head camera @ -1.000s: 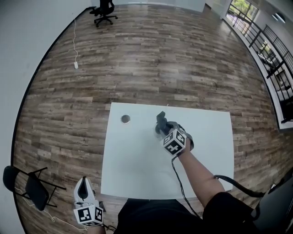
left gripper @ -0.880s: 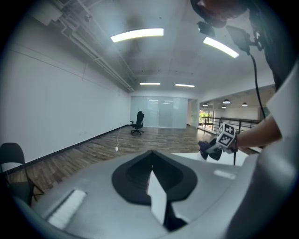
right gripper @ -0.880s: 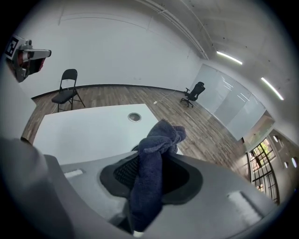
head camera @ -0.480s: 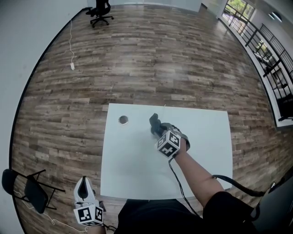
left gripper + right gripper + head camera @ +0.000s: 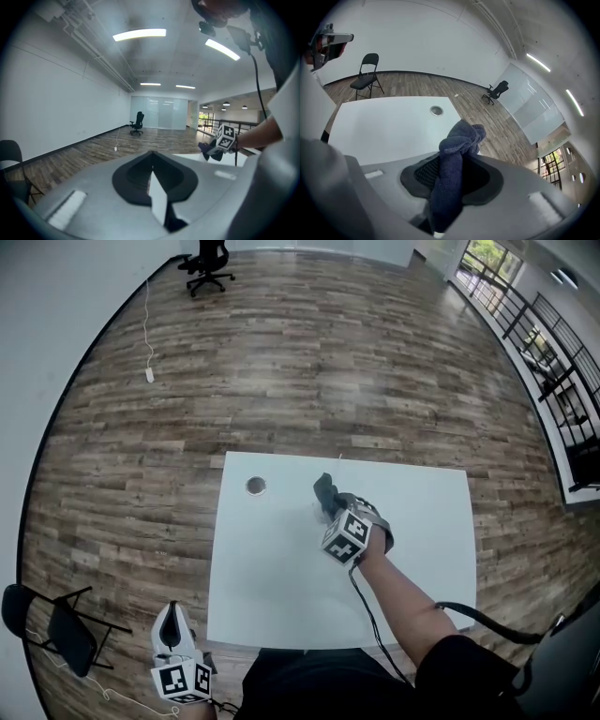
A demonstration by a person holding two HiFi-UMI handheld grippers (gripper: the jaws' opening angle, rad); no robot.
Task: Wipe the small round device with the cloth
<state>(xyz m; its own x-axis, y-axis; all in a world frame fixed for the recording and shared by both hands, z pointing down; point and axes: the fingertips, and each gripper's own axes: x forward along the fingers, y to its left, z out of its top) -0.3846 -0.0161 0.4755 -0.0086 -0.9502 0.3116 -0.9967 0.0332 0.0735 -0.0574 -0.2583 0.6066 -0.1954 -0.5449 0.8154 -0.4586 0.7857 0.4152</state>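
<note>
The small round device (image 5: 256, 486) is a grey disc near the far left corner of the white table (image 5: 272, 587); the right gripper view shows the device (image 5: 436, 110) ahead of the jaws. My right gripper (image 5: 330, 501) hovers over the table's middle, to the right of the device, shut on a bunched dark blue cloth (image 5: 324, 491) that sticks out past the jaws (image 5: 457, 154). My left gripper (image 5: 170, 626) hangs below the table's near left corner, away from everything; its jaws meet with nothing between them (image 5: 152, 171).
A black folding chair (image 5: 56, 624) stands on the wood floor left of the table. A black office chair (image 5: 208, 257) is far off. A black cable (image 5: 469, 610) trails from my right arm across the table's near right side.
My right gripper, still holding the cloth, swung a little left toward the device half a second ago, then came back slightly right. The left gripper stayed put.
</note>
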